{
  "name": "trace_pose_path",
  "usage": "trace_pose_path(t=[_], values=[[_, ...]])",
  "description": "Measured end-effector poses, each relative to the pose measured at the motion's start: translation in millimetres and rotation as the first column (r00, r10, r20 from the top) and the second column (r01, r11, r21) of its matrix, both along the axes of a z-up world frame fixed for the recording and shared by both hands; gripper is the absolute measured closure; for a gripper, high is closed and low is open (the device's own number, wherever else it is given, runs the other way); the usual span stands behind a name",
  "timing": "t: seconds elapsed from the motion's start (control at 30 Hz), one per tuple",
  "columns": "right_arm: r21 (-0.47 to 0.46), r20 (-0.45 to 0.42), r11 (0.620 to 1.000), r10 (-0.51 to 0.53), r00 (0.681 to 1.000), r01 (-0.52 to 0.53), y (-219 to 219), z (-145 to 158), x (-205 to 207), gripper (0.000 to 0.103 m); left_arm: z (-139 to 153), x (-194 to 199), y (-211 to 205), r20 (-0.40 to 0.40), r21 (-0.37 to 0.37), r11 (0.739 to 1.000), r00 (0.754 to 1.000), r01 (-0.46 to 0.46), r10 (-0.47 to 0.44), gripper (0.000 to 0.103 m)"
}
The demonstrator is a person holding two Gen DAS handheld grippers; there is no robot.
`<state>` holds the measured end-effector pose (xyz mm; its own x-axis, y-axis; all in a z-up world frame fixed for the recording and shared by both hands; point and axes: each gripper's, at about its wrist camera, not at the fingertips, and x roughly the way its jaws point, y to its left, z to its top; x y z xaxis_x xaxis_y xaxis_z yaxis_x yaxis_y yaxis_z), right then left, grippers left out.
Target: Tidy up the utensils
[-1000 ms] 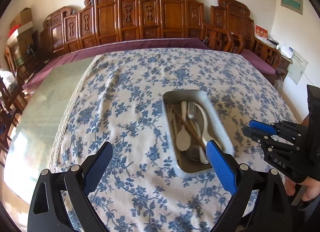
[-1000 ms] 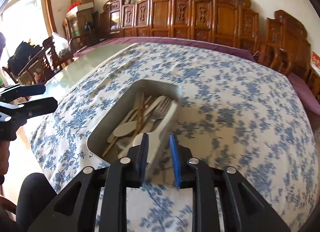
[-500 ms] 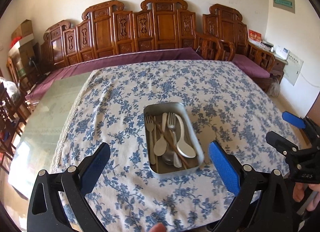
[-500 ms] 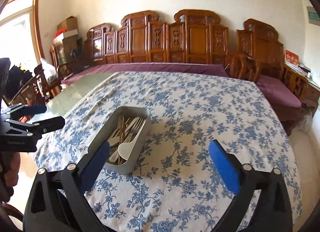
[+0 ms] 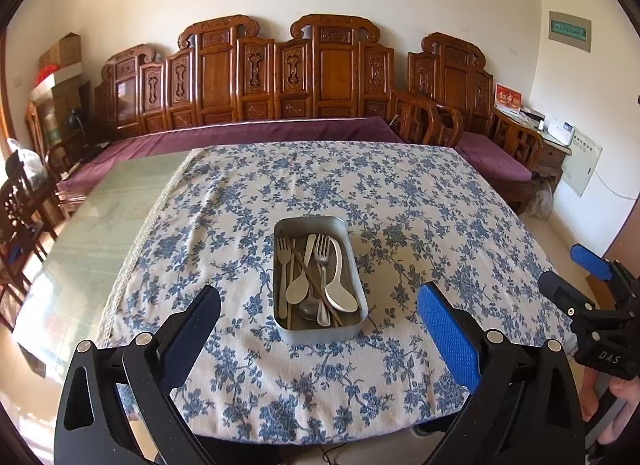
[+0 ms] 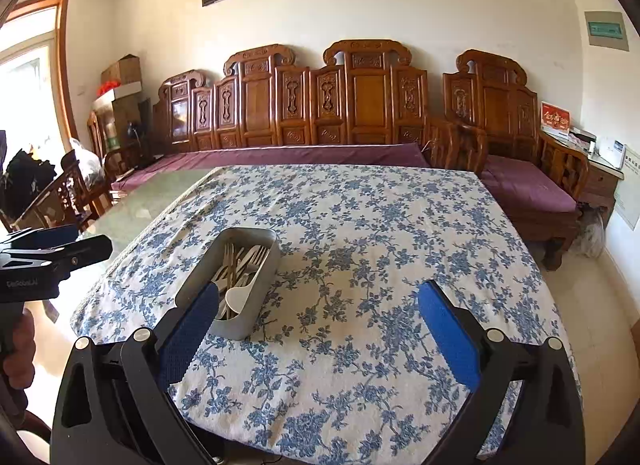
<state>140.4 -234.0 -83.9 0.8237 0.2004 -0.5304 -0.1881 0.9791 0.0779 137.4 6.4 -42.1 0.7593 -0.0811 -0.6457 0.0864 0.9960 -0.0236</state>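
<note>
A grey metal tray (image 5: 320,332) stands on the blue-flowered tablecloth (image 5: 400,205) near the table's front edge. It holds forks (image 5: 322,261), white spoons (image 5: 340,289), a metal spoon and brown chopsticks (image 5: 308,269). It also shows in the right wrist view (image 6: 236,329), left of centre. My left gripper (image 5: 320,305) is open and empty, held back from the table with the tray between its fingers in view. My right gripper (image 6: 320,305) is open and empty, to the right of the tray; it also shows in the left wrist view (image 5: 576,277).
The cloth leaves a bare green glass strip (image 5: 100,225) on the table's left. Carved wooden benches with purple cushions (image 5: 280,133) stand behind the table and to its right. Wooden chairs (image 5: 24,201) stand at the left.
Both grippers have pulled back and up from the table. The right gripper, shut by the tray's rim a second ago, has opened wide. The tray now lies farther away.
</note>
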Motion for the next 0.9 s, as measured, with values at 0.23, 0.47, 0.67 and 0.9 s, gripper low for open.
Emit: trace_pose_path(t=[0.23,0.47,0.67,0.9], values=[[0.004,0.032,0.999,-0.035,0.999,0.035,-13,13,-17,0.003,15,-20,-10,0.04,0.009,1.0,0.999,-0.004,0.003,0.008],[0.018,0.106,0.999,-0.045,0.993,0.043,-15,39,-45,0.003,32,-44,-17,0.08,0.009,1.0,0.997,0.008,-0.008,0.008],[0.023,0.186,0.999,-0.038,0.982,0.034,-10,67,-73,0.003,56,-70,-21,0.15,0.008,1.0,0.989,0.007,-0.009,0.008],[0.04,0.255,0.999,-0.035,0.966,0.026,-8,90,-100,0.003,82,-98,-24,0.231,0.013,1.0,0.973,0.007,-0.01,0.008]])
